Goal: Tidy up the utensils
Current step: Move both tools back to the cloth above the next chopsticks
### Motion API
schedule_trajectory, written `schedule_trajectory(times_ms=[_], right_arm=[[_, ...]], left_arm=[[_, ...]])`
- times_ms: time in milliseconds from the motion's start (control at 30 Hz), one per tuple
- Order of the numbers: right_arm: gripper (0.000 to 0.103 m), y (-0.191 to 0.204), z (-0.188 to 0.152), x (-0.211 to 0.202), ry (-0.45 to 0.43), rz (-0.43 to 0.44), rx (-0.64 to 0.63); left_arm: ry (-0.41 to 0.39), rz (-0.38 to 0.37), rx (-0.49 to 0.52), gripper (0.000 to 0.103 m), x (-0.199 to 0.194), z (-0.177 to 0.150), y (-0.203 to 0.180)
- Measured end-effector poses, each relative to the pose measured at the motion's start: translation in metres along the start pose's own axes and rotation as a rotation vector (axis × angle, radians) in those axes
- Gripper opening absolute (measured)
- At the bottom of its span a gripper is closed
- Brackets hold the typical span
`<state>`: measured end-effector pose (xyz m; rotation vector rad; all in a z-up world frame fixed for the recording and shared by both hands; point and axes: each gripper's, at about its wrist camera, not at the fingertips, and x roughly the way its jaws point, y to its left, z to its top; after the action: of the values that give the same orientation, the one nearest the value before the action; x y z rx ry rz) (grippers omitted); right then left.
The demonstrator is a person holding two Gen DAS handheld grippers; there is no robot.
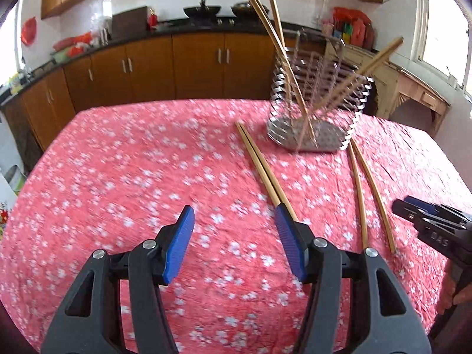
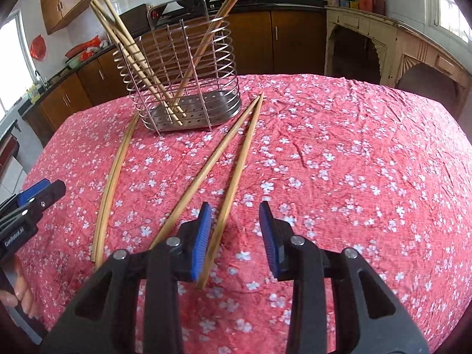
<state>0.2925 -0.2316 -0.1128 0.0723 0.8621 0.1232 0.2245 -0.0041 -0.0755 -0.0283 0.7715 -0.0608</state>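
The table [image 2: 354, 147] with the pink cloth carries the wire holder [image 2: 183, 88], which already holds several chopsticks. Four loose chopsticks [image 2: 233, 159] lie in front of it. They look light, stiff and smooth, so probably they slip; better to pinch near the thick end. The right gripper [image 2: 236, 236] and the left gripper [image 1: 233, 242] are both spread wide and carry nothing.

Wire caddy [image 2: 188, 88] amid loose chopsticks [image 2: 233, 159]
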Motion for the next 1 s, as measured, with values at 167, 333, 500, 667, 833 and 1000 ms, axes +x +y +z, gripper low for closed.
schedule_trajectory(times_ms=[167,333,500,667,833,1000], right_arm=[[0.030,-0.001,-0.004,0.015,0.031,-0.024,-0.011],[0.008,-0.014,-0.002,0.016,0.019,-0.073,-0.004],[0.008,-0.029,0.000,0.017,0.012,-0.067,0.024],[0.008,-0.027,0.000,0.022,0.002,-0.082,-0.001],[0.008,-0.031,0.001,0.022,0.001,-0.089,0.013],[0.008,-0.060,0.006,0.022,-0.006,-0.143,0.080]], left_arm=[[0.038,-0.018,0.006,0.057,0.015,-0.001,-0.009],[0.074,-0.019,0.004,0.056,0.029,-0.004,-0.014],[0.098,-0.024,0.015,0.055,0.038,-0.003,-0.022],[0.119,-0.001,0.046,0.048,0.046,-0.002,-0.030],[0.120,0.049,0.059,0.027,0.049,0.001,-0.024],[0.121,0.127,0.014,0.025,0.053,0.011,0.021]])
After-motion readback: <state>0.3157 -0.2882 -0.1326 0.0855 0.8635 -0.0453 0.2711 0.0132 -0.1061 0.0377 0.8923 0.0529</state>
